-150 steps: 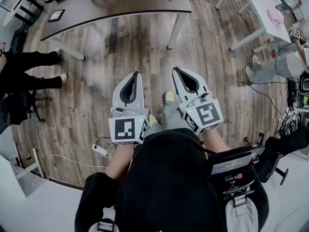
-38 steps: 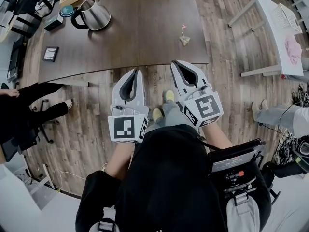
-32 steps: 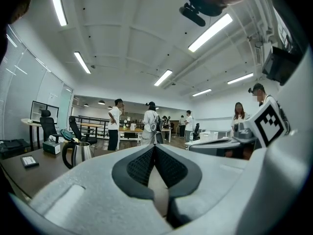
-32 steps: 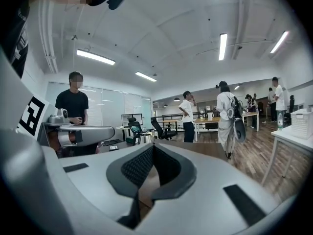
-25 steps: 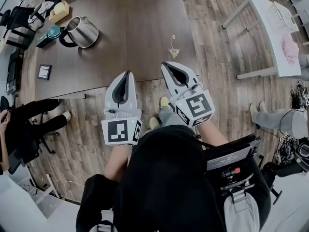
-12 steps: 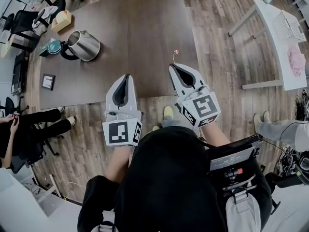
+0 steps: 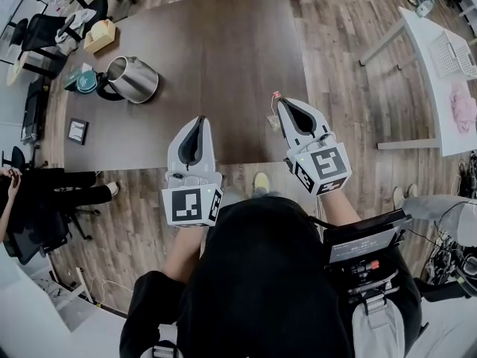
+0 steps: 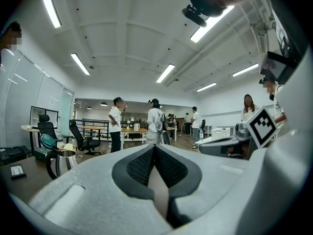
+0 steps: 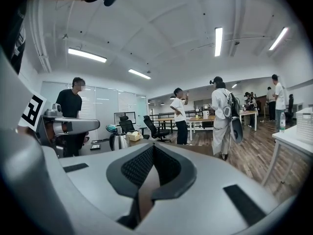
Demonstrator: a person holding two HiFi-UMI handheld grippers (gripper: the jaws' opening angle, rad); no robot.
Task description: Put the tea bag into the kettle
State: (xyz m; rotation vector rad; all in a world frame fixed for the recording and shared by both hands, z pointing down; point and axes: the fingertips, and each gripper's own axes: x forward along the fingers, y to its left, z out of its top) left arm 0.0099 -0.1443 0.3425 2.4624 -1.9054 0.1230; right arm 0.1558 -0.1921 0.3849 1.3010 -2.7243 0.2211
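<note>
1. Left of the kettle (image 7: 134, 79), beyond the end of the table (image 7: 223, 43), a person in black (image 7: 37, 200) sits on a dark chair.
2. Just left of the kettle, close against its handle side, sits a teal thing (image 7: 84, 80). A small dark frame (image 7: 77, 130) lies flat on the table, between the kettle and the near table edge. A tan box (image 7: 99, 36) stands on the far side of the kettle.
3. The kettle is steel with a black handle and stands upright at the left end of the table.
4. Right of the kettle and nearer the wearer, the left gripper (image 7: 200, 118) hangs over the near table edge. Its jaws are pressed together at the tips, with nothing between them.
5. Farther right, well apart from the kettle, the tea bag (image 7: 273, 121) lies on the table. Its string runs up to a red tag (image 7: 276, 94). The bag is just beside the tip of the right gripper and partly hidden by it; whether they touch cannot be told.
6. The right gripper (image 7: 284, 102) is the farther of the two from the kettle. Its jaws meet tip to tip and grip nothing.
7. Far right of the kettle, across a strip of wood floor (image 7: 335, 58), a white table (image 7: 425, 43) carries a white basket (image 7: 453, 54) and a pink cloth (image 7: 466, 112).
</note>
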